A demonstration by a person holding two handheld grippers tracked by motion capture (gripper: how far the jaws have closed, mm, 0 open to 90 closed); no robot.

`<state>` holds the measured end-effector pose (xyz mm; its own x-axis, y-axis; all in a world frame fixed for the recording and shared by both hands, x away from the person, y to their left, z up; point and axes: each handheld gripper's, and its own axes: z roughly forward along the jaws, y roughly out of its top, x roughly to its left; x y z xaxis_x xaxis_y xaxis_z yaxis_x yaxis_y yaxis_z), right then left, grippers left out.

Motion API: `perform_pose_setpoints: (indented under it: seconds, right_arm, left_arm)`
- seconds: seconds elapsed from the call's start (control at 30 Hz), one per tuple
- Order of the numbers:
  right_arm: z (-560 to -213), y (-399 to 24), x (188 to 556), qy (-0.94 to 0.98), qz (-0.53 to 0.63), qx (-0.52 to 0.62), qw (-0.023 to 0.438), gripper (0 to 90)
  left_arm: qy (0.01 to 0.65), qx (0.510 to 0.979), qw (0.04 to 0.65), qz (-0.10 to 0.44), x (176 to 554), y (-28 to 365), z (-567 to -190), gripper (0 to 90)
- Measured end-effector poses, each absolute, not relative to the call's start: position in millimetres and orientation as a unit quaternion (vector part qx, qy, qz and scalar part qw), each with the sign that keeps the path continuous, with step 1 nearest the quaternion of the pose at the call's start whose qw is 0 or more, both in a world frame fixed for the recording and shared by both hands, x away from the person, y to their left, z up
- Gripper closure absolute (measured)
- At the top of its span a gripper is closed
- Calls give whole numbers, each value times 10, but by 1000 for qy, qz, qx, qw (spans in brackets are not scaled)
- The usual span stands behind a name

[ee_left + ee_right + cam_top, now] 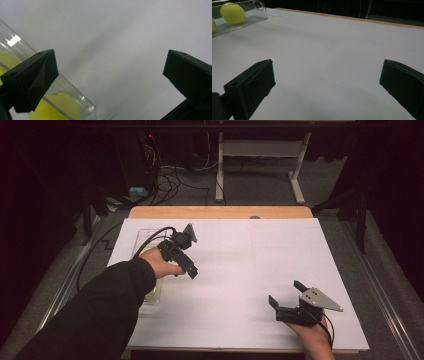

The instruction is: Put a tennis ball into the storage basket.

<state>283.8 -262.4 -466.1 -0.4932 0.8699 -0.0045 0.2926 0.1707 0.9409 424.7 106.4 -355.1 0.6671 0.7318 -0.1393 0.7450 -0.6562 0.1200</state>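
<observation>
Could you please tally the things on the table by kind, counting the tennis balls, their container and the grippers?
Tennis balls: 2 seen, one of them cut off at the right gripper view's edge.
Clear plastic container: 1
Grippers, left gripper and right gripper: 2, both open and holding nothing.
Total: 5

Left tongs hang tilted down with jaws spread wide, sleeved forearm reaching forward. Right tongs sit low, jaws also apart.
</observation>
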Motion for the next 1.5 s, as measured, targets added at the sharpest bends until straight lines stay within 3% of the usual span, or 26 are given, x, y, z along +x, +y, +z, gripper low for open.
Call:
perform_pose_setpoints:
  seconds: [0.6, 1.0, 1.5]
  right_arm:
    - [-4656, -2611, 2837, 709, 497, 409, 288, 0]
    - [-4653, -2596, 2834, 709, 499, 406, 289, 0]
    - [-4647, -2588, 2822, 709, 500, 406, 288, 0]
  left_arm:
    - [399, 911, 87, -54, 4131, 905, -3978, 6]
    - [389, 915, 99, -28, 3857, 879, -4227, 6]
    - [412, 880, 236, 15, 3493, 1053, -4478, 3]
